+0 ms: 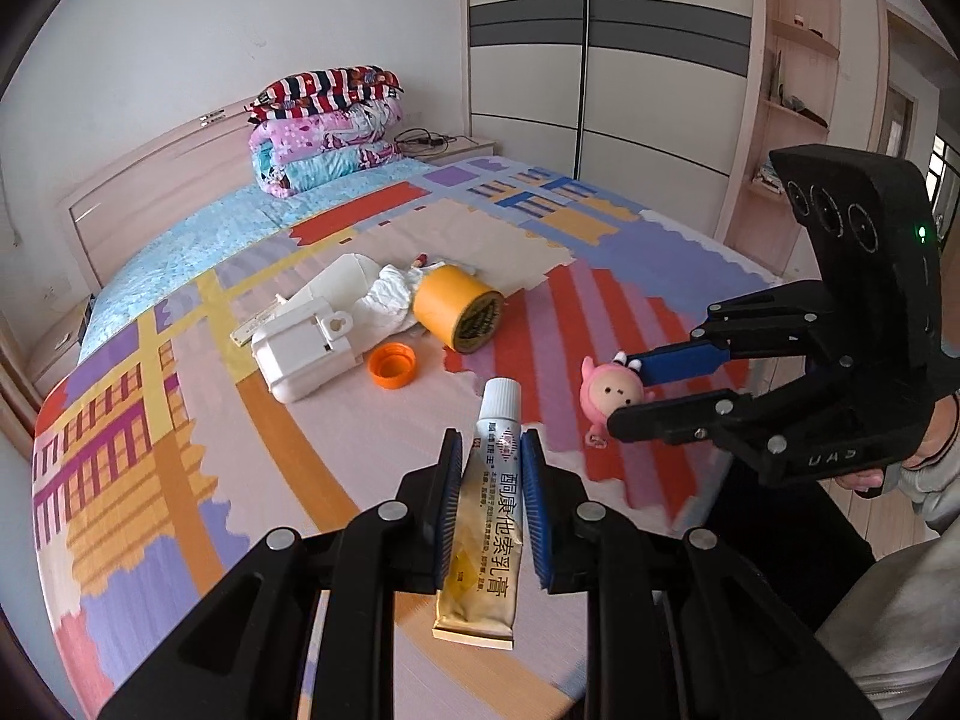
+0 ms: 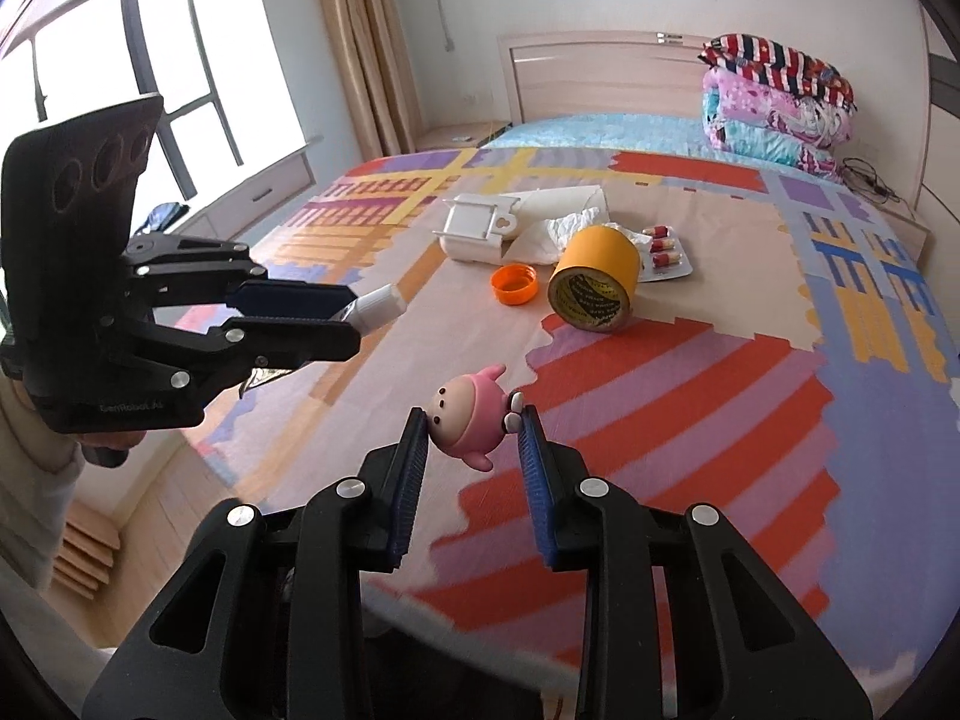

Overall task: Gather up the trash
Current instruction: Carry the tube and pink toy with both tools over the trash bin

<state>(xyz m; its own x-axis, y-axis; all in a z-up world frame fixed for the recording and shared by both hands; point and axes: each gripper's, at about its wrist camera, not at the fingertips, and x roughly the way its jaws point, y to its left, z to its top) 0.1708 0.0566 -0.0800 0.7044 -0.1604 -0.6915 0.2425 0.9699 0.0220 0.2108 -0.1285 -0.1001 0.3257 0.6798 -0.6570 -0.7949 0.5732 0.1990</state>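
My left gripper (image 1: 491, 447) is shut on a white and gold ointment tube (image 1: 489, 516), held above the bed with its white cap pointing forward. In the right wrist view that left gripper (image 2: 348, 318) shows at the left, the tube's cap (image 2: 378, 303) sticking out. My right gripper (image 2: 474, 423) is shut on a small pink doll (image 2: 465, 417), lifted off the bed; it also shows as the right gripper (image 1: 627, 393) with the doll (image 1: 609, 393). On the bed lie a yellow tape roll (image 2: 594, 276), an orange cap (image 2: 513, 283), a white plastic box (image 2: 474, 231), crumpled tissue (image 2: 564, 228) and a pill blister (image 2: 663, 252).
A colourful patterned sheet (image 2: 690, 390) covers the bed. Folded quilts (image 1: 327, 132) are stacked at the headboard. A wardrobe (image 1: 600, 60) stands beyond the bed, a window (image 2: 120, 60) at the other side. The person's hand and sleeve (image 1: 924, 474) hold the right gripper.
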